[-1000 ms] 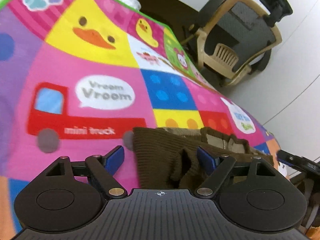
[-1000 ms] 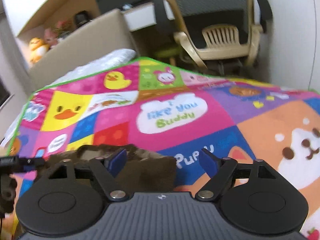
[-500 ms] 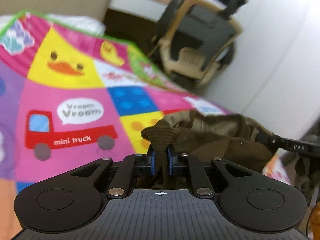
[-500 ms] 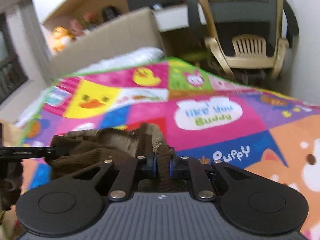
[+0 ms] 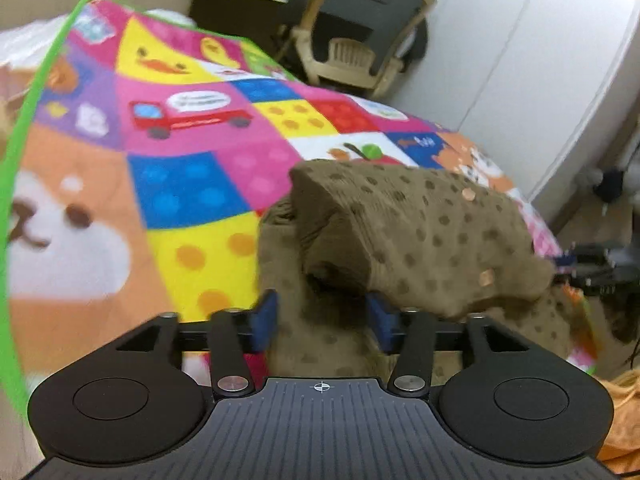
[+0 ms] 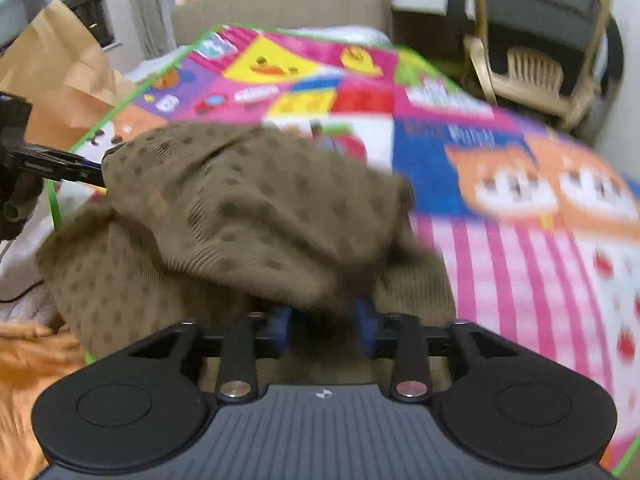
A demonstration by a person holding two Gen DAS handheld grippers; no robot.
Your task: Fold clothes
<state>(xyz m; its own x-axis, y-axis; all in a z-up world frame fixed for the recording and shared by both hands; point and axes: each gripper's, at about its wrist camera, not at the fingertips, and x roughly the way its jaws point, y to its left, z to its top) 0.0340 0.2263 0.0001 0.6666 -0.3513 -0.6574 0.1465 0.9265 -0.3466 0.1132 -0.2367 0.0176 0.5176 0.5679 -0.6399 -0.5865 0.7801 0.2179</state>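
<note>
A brown knitted garment with darker dots (image 5: pixel 420 232) lies folded over itself on a colourful play mat (image 5: pixel 192 184). My left gripper (image 5: pixel 323 320) is open, its blue fingers (image 5: pixel 264 320) astride the garment's near edge. In the right wrist view the same garment (image 6: pixel 240 216) is heaped in front of my right gripper (image 6: pixel 323 326), which is open with cloth lying between and over its blue fingers (image 6: pixel 365 320). The other gripper shows at the left edge of the right wrist view (image 6: pixel 24 160).
A beige plastic chair (image 5: pixel 352 52) and an office chair stand beyond the mat's far edge. A cardboard box (image 6: pixel 280 4) and a brown paper bag (image 6: pixel 56 76) sit at the back left. Orange cloth (image 6: pixel 24 380) lies near the front edge.
Both grippers were shut on the garment's edge half a second ago; now both are open. The held edge has been carried back over the garment, which now lies doubled over.
</note>
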